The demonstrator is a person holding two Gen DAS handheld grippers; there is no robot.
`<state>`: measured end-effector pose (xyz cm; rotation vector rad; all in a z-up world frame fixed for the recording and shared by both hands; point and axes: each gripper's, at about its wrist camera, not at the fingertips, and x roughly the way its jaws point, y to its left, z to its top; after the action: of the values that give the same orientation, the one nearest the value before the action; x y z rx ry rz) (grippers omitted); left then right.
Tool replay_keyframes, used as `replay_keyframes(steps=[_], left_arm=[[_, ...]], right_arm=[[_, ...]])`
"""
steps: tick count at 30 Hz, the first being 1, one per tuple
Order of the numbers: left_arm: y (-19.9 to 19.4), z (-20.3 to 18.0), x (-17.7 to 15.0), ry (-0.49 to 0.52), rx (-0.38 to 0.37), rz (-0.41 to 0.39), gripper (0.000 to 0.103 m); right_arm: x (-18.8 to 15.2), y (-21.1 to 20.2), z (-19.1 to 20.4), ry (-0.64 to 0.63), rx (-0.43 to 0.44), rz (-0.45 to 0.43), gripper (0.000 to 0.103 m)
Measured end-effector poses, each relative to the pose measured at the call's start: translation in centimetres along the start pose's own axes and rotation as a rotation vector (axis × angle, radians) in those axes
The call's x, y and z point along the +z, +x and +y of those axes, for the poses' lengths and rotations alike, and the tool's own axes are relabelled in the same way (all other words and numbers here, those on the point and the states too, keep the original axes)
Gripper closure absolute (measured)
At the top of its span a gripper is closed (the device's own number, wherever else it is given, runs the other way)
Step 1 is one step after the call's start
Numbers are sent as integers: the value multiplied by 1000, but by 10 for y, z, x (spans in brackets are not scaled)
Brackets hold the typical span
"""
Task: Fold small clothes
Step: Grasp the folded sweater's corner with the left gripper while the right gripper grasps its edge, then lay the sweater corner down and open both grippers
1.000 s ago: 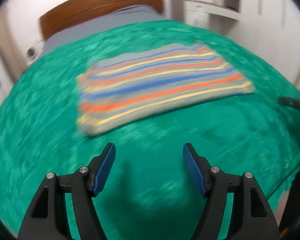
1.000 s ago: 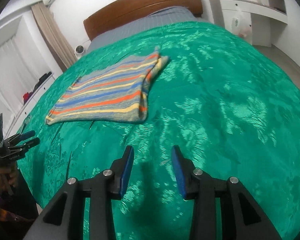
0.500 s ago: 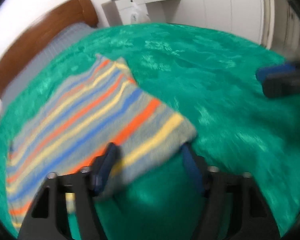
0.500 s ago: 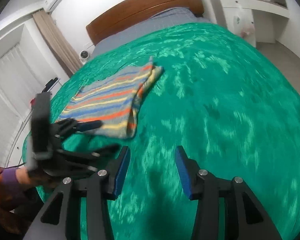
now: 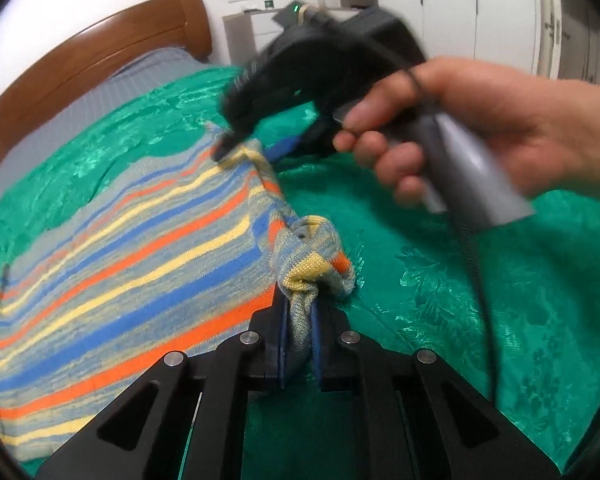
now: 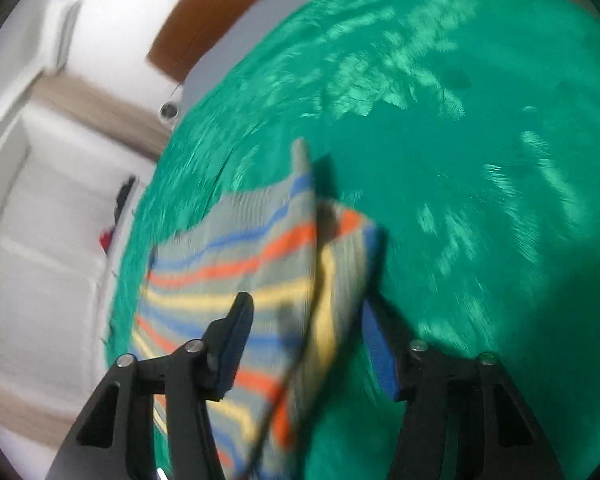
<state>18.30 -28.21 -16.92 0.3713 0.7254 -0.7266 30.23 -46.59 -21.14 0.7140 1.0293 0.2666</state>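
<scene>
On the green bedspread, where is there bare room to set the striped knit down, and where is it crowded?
Free: the green bedspread right of the striped knit, and the strip between knit and headboard. Crowded: the knit's right edge, where the left gripper pinches a corner and the right gripper straddles the far one.

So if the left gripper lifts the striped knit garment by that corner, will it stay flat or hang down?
Probably hang: the striped knit garment already bunches softly where the left gripper pinches it. It looks light and unlikely to slip.
</scene>
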Motion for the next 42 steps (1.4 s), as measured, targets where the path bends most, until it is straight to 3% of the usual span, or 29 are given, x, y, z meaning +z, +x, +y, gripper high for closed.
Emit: replay_keyframes(steps=[1, 5, 11, 16, 23, 26, 29, 31, 33, 35, 39, 42], left_arm=[[-2, 2, 1, -12, -5, -8, 95], [-35, 35, -3, -123, -20, -73, 96], [-90, 100, -26, -304, 30, -146, 96], [-116, 164, -65, -513, 79, -148, 96], [-127, 228, -122, -687, 161, -108, 96], [-128, 244, -137, -734, 168, -80, 94], [-128, 254, -147, -757, 194, -35, 76], [-132, 252, -148, -745, 214, -34, 60], [-139, 250, -150, -730, 226, -44, 42], [-143, 250, -148, -721, 221, -67, 35], [-140, 257, -139, -712, 248, -77, 33], [-134, 274, -147, -801, 264, -54, 36]], right_arm=[[3, 3, 3, -8, -19, -2, 94], [4, -5, 34, -97, -89, -22, 94], [9, -6, 124, -231, -26, -44, 94], [6, 53, 210, -349, 17, 7, 94], [-21, 160, 294, -470, 30, 130, 94], [-33, 192, 310, -505, 12, 161, 94], [-42, 211, 310, -473, 39, 181, 85], [-44, 211, 303, -408, 94, 181, 60], [-45, 197, 297, -368, 144, 157, 56], [-45, 174, 291, -375, 151, 129, 56], [-56, 118, 273, -470, 70, 76, 56], [-87, 85, 264, -592, 35, 79, 56]])
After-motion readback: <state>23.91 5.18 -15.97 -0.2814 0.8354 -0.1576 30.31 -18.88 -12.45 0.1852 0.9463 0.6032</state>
